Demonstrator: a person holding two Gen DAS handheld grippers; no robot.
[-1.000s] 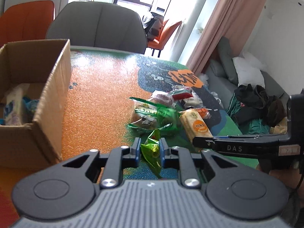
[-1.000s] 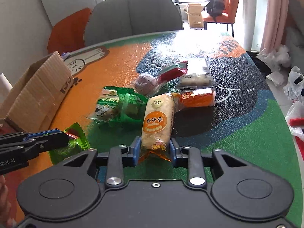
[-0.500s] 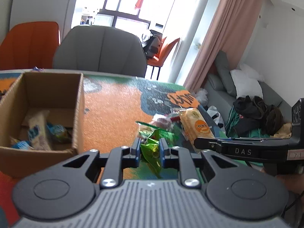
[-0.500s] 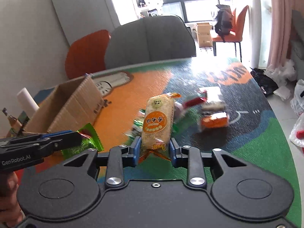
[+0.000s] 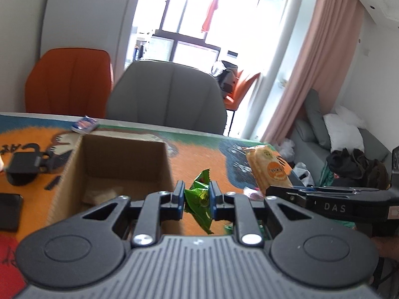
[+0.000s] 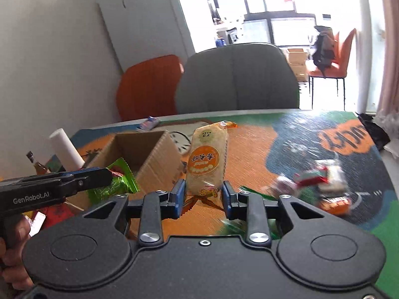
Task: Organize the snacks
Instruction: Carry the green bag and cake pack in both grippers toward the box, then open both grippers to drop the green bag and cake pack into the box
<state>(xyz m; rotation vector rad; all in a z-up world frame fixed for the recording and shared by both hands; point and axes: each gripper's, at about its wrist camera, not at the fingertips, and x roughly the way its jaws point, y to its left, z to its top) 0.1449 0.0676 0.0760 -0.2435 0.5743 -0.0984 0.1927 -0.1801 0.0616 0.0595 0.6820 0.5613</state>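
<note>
A: What is the left gripper (image 5: 197, 200) carrying?

B: A small green snack packet (image 5: 199, 196), pinched between jaws drawn almost together. In the left wrist view it sits dead centre, with the open cardboard box (image 5: 119, 164) at about 10 o'clock from it.

A: And the right gripper (image 6: 204, 196)?

B: Narrowly closed on the lower end of a long rice cracker pack (image 6: 207, 164) with an orange label. The pack stands upright above the jaws, clear of the bench (image 6: 261, 144).

A: Do the two views show each other's gripper?

B: Yes. In the right wrist view the left gripper reaches in from 9 o'clock, its green packet in front of the box's near wall. In the left wrist view the right gripper comes in from 3 o'clock, the cracker pack rising at about 1 o'clock.

A: Where are the other snacks?

B: A blurred cluster of loose snacks (image 6: 321, 182) lies on the bench at 3 o'clock in the right wrist view, well apart from the box. Something pale lies inside the box, too blurred to name.
</note>
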